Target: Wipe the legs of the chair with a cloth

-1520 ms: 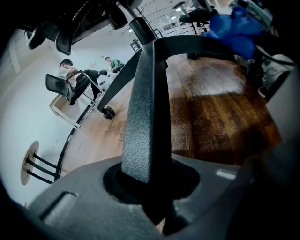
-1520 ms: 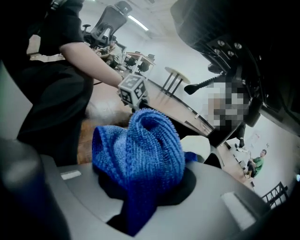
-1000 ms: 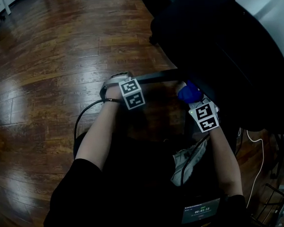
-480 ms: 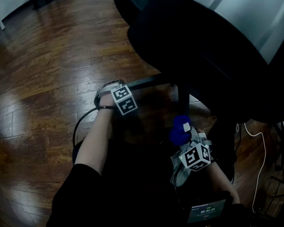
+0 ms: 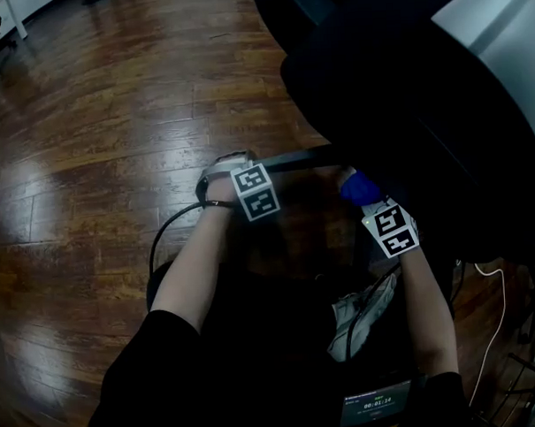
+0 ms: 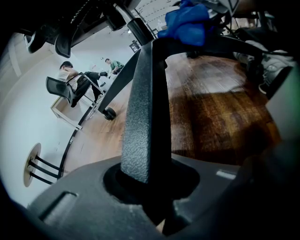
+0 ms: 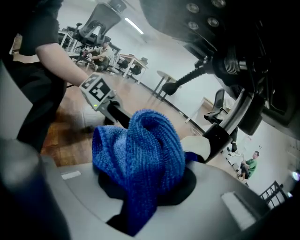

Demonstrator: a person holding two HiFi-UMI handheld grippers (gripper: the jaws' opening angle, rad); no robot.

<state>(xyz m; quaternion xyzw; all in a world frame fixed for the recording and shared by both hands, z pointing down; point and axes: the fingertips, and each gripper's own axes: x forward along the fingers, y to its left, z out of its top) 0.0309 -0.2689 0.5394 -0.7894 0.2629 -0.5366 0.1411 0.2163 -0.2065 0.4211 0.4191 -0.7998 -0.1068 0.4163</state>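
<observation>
The dark chair (image 5: 404, 87) is looming over you, standing on the wooden floor (image 5: 96, 127). Your left tongs (image 6: 149, 199) are clamping shut on the chair leg (image 6: 143, 117) near its outer end, steadying it. Your right tongs (image 7: 140, 192) are gripping the bunched blue cloth (image 7: 140, 145), which appears to be pressing on that leg at its hub end. The cloth is riding as a wad, so a hard stroke risks dragging it free or skipping patches. If your left grip is slipping, the chair could be swivelling away from the leg you are wiping
</observation>
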